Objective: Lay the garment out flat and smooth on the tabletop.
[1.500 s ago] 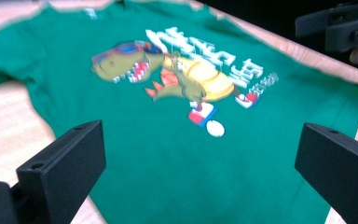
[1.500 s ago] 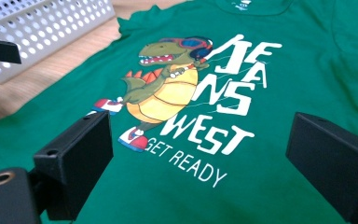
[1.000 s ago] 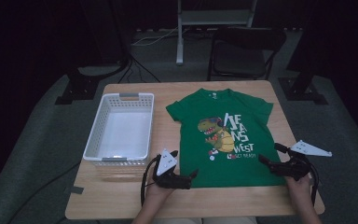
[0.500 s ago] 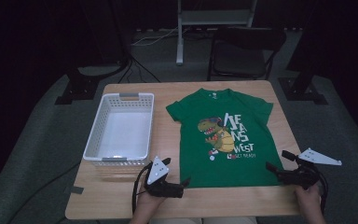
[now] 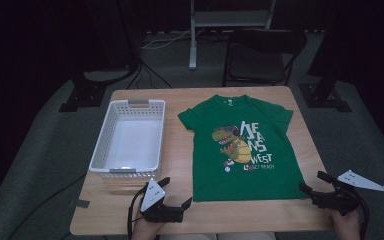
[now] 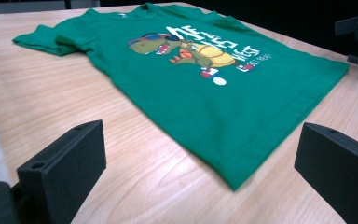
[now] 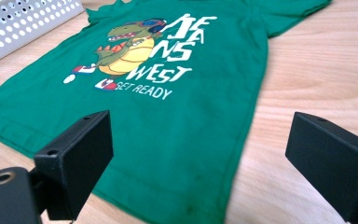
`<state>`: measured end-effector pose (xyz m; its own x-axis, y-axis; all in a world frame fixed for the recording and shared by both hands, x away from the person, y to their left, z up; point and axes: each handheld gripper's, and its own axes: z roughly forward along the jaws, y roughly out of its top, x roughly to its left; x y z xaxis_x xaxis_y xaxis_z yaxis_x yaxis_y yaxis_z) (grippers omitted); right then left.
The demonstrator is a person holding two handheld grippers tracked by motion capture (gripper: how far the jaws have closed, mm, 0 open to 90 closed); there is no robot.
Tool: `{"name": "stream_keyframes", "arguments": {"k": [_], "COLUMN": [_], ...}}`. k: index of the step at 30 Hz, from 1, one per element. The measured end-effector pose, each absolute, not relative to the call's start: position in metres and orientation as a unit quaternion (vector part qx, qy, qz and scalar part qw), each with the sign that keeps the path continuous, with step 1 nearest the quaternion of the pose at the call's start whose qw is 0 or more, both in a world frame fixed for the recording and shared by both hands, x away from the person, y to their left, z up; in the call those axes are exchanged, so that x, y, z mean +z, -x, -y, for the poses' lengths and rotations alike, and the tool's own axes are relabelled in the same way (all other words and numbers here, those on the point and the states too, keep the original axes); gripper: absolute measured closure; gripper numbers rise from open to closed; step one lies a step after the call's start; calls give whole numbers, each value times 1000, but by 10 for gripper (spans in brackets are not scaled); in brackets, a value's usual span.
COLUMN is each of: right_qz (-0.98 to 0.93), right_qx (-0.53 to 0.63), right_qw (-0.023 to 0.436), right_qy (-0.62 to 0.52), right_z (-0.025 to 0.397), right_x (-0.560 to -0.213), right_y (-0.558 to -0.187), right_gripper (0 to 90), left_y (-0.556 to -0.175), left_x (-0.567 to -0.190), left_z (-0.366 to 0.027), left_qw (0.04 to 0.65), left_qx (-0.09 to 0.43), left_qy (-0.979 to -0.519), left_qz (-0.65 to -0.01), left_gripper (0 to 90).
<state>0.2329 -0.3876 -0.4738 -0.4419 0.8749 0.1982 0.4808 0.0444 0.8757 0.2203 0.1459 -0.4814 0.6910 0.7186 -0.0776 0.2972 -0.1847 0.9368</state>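
Both tongs are pulled back toward the near table (image 5: 260, 220) edge since earlier. Left tongs (image 5: 177, 192) and right tongs (image 5: 312, 182) are spread wide, empty, at the green T-shirt (image 5: 245, 150) hem corners. A corner grasp is likely next.

A light wooden worktop (image 5: 280, 100) stands on a grey floor (image 5: 40, 165) in a dark room. Beyond its far edge sits a black chair (image 5: 262, 57), and beside that a pale metal stand (image 5: 194, 30) rises, with cables (image 5: 162, 42) trailing across the floor near it. Black floor brackets (image 5: 82, 95) flank the far corners.
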Motion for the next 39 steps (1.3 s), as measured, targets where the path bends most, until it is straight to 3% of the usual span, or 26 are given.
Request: {"name": "stream_keyframes", "arguments": {"k": [18,24,39], "right_qz": [-684,-683,-673], "right_qx": [484,475,486], "right_qw": [210,240,237], "right_qy": [-503,-500,-505], "right_z": [395,391,394], "right_x": [-485,-487,-487], "right_y": [-227,-223,-222], "right_gripper": [66,67,67], "left_y": [-190,-195,-191], "left_x": [-486,-489,-492], "left_z": [-211,-212,-206], "left_qw": [547,544,531], "left_qx": [266,251,278], "left_qy": [-695,-695,-698], "left_qz": [-385,-397,-392], "left_gripper": [28,28,30]}}
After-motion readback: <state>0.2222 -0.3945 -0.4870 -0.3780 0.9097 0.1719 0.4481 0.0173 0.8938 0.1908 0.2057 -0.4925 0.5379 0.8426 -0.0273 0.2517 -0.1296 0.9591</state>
